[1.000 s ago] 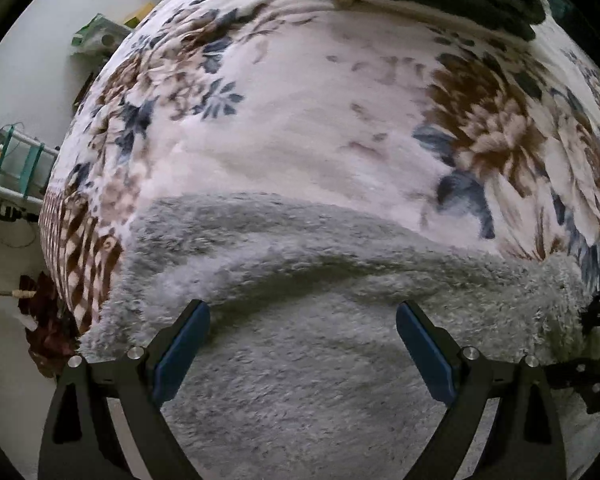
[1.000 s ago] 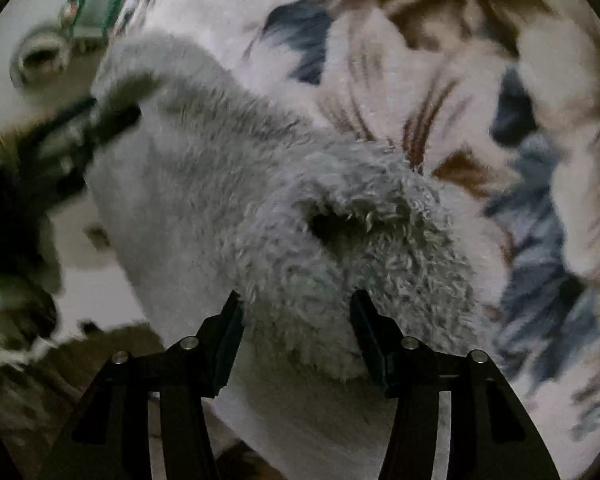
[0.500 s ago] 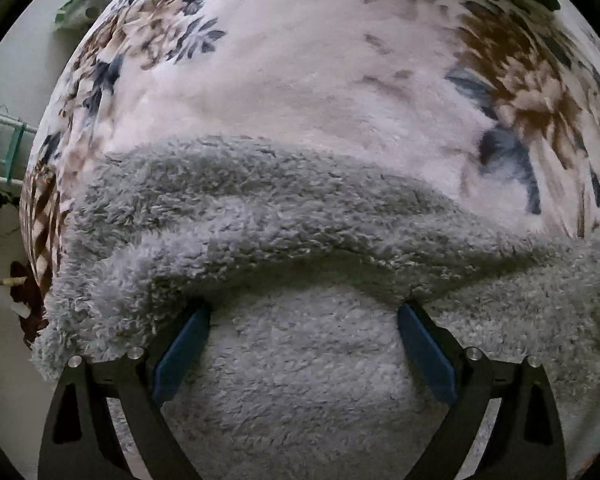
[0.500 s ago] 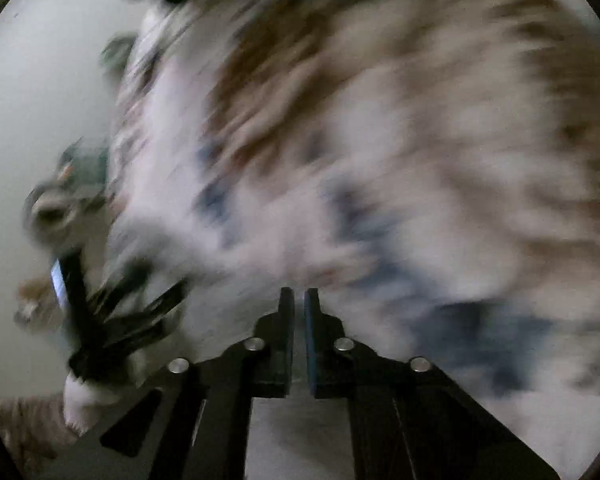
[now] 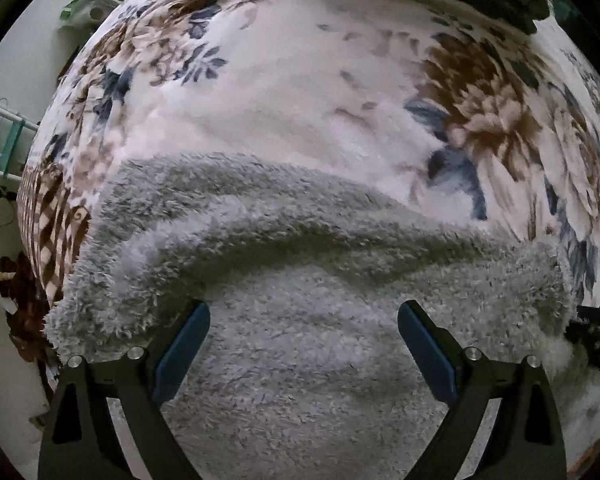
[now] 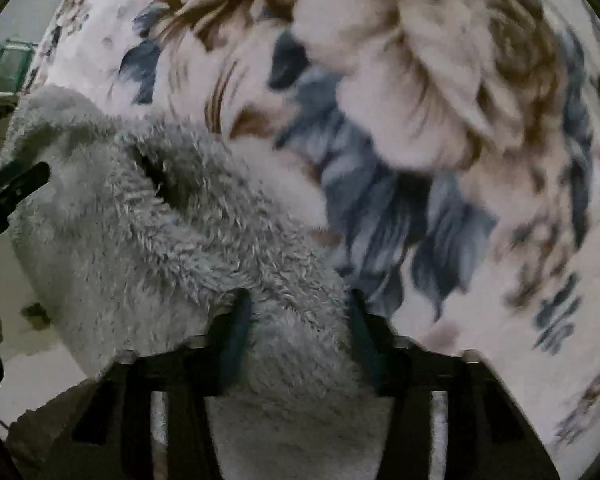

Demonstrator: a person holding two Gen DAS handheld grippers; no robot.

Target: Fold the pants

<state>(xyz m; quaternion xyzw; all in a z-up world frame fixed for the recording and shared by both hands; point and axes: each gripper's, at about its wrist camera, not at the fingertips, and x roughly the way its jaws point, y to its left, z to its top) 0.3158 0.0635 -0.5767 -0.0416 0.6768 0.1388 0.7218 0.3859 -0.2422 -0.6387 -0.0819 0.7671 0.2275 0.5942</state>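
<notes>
Where half a second ago my right gripper (image 6: 298, 316) was pinched together over blurred blanket, its fingers now stand apart with a bunched fold of the fluffy grey pants (image 5: 300, 280) between them. My left gripper (image 5: 303, 330) stays spread wide above the pants, gripping nothing. The pants lie on the floral blanket (image 5: 300, 100) of the bed, folded edge uppermost.

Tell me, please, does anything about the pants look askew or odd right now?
Yes: the grey fleece pants lie bunched on the floral blanket, with a thick rumpled ridge across them rather than a flat fold. The right gripper straddles a humped end.
</notes>
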